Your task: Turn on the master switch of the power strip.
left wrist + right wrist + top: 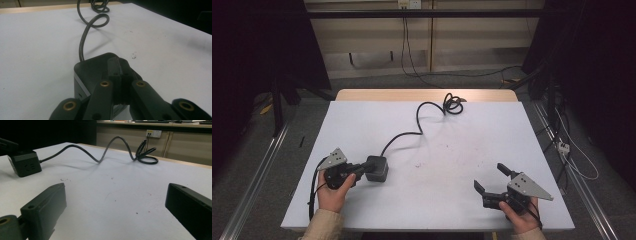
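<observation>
The left gripper (361,170) rests its closed jaws on top of the black cube-shaped power socket (377,168) — left on the white table (452,150); the right gripper (493,179) gapes empty, well apart.

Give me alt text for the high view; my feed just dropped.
The left gripper is at a black cube power adapter on the white table, fingers against it. Its black cord snakes to a coil at the far edge. The right gripper rests open and empty near the front right.
</observation>
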Available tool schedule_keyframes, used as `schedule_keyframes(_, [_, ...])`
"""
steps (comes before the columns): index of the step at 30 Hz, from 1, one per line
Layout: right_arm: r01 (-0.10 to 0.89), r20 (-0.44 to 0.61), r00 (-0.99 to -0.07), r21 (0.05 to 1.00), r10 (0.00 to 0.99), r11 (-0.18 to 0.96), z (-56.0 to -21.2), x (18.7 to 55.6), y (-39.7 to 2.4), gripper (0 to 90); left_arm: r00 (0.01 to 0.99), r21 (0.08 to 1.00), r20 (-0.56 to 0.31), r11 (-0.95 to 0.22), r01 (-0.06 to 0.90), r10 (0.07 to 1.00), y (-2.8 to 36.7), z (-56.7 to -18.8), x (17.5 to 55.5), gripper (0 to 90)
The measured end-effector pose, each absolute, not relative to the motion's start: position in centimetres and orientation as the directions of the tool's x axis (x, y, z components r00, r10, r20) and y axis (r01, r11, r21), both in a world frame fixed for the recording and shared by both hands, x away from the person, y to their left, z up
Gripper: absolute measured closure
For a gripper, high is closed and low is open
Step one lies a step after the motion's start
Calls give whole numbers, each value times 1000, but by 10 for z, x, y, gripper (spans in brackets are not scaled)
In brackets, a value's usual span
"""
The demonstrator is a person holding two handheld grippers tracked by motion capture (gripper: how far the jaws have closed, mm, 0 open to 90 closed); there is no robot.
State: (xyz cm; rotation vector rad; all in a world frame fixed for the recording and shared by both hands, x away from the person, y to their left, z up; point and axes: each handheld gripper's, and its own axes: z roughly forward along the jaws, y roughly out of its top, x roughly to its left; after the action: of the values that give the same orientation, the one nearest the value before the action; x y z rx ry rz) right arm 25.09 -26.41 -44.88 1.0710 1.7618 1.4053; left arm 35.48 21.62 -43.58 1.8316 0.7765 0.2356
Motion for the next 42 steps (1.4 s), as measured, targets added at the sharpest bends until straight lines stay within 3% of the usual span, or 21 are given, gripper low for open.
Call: schedule_keyframes(42, [200, 13, -465, 976, 885, 91, -448, 251, -264, 28, 761, 893, -198, -206, 400, 618, 216, -436, 354, 900])
